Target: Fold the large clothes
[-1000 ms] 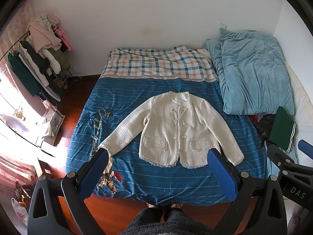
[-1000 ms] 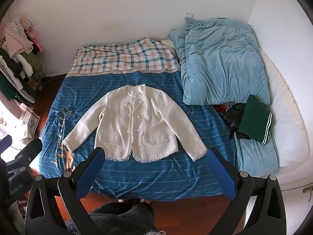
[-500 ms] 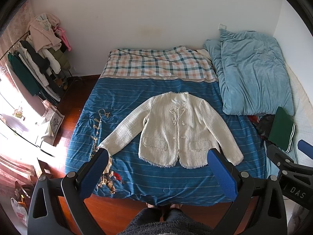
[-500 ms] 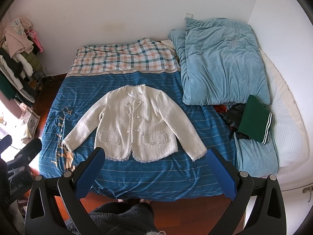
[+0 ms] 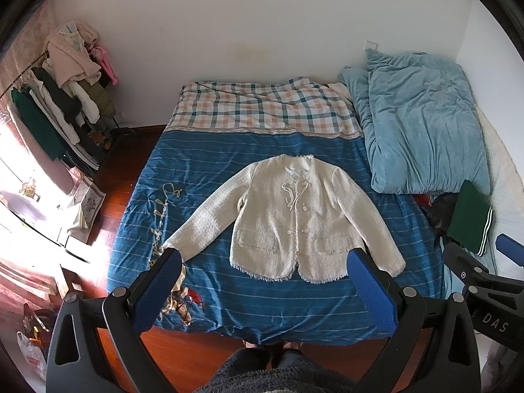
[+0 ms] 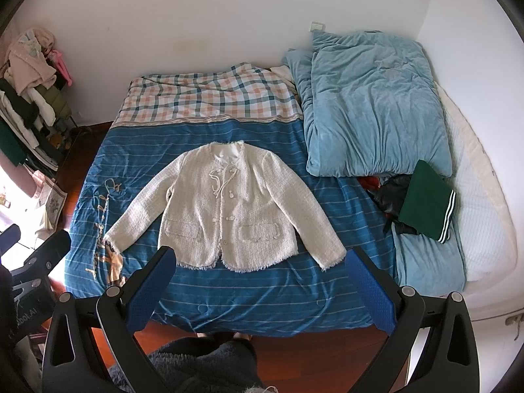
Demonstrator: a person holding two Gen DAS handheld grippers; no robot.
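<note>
Cream jacket [image 5: 294,219] on blue striped bedspread [image 5: 229,288]; plaid sheet [image 5: 262,108], light-blue duvet [image 5: 422,124]

A cream jacket [image 5: 294,219] lies flat and face up in the middle of the bed [image 5: 229,298], buttoned, both sleeves spread out and down toward the bed's near edge. The left gripper [image 5: 265,291] hangs above that near edge with its blue pads wide apart and nothing between them, clear of the jacket. A rumpled light-blue duvet [image 5: 422,131] fills the bed's far right corner, with a folded green garment [image 5: 468,219] just below it at the right edge.
</note>
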